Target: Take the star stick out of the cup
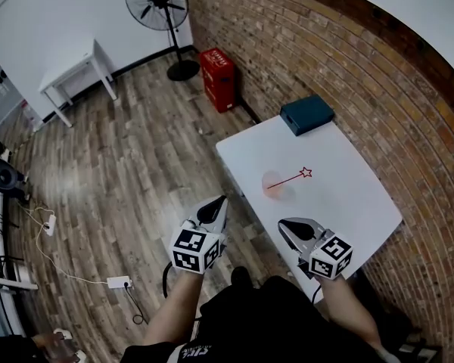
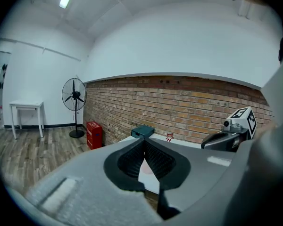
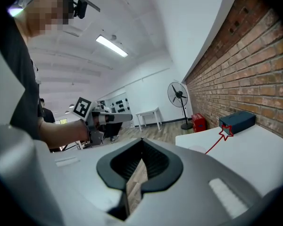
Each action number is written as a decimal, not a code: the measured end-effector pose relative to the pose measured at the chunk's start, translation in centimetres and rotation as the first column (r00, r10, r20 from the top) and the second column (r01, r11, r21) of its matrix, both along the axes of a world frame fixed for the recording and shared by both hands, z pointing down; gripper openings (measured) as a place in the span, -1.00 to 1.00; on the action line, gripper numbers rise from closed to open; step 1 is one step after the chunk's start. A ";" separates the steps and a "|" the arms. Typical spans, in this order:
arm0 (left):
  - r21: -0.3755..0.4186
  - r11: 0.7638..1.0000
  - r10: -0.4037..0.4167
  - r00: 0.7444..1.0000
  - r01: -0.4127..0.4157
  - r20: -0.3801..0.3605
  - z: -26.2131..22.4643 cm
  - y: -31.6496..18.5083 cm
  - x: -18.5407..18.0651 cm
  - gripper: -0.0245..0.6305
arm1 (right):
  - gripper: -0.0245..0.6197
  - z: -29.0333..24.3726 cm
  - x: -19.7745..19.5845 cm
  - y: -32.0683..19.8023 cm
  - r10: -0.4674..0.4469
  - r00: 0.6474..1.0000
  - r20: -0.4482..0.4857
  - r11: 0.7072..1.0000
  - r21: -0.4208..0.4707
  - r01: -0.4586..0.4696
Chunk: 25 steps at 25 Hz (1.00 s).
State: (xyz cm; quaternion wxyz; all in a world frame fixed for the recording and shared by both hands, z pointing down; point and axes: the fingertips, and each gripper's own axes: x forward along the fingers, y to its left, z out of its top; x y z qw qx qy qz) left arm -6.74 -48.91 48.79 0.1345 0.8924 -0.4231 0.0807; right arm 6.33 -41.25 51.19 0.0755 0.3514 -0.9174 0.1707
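Head view sets your left gripper (image 1: pixel 221 201) over the floor just beside the white table (image 1: pixel 348 195), and your right gripper (image 1: pixel 284 226) over the table's near edge. Each gripper view shows its own jaws clenched together on nothing. Beyond both tips, apart from them, the star stick (image 1: pixel 287 179) leans out of the cup (image 1: pixel 274 184) at mid-table, its star end toward the brick wall (image 1: pixel 348 59). Only from above can you see the cup's outline, and it is faint and pinkish. Left gripper view gives you the star alone, the shaft hidden behind the jaws. Right gripper view shows star and shaft, but the cup hardly registers. Farther back, a teal box (image 1: pixel 306 114) sits at the table's far end. A red crate (image 1: pixel 218 78) and a fan (image 1: pixel 159 6) stand on the floor beyond.
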 end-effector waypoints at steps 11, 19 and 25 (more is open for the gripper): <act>-0.039 0.973 0.227 0.973 -0.226 0.028 3.4 -3.6 7.3 -0.90 | -0.92 2.1 5.3 -3.0 0.180 0.983 -0.029 0.983 -0.035 -0.181; -0.099 0.933 0.352 0.934 -0.345 0.067 6.3 -5.9 12.5 -0.74 | -0.92 4.1 8.2 -6.6 0.230 0.973 -0.008 0.970 -0.073 -0.230; -0.109 0.901 0.433 0.890 -0.421 0.142 8.5 -8.0 16.1 -0.65 | -0.92 5.7 9.8 -7.8 0.241 0.970 -0.010 0.963 -0.122 -0.241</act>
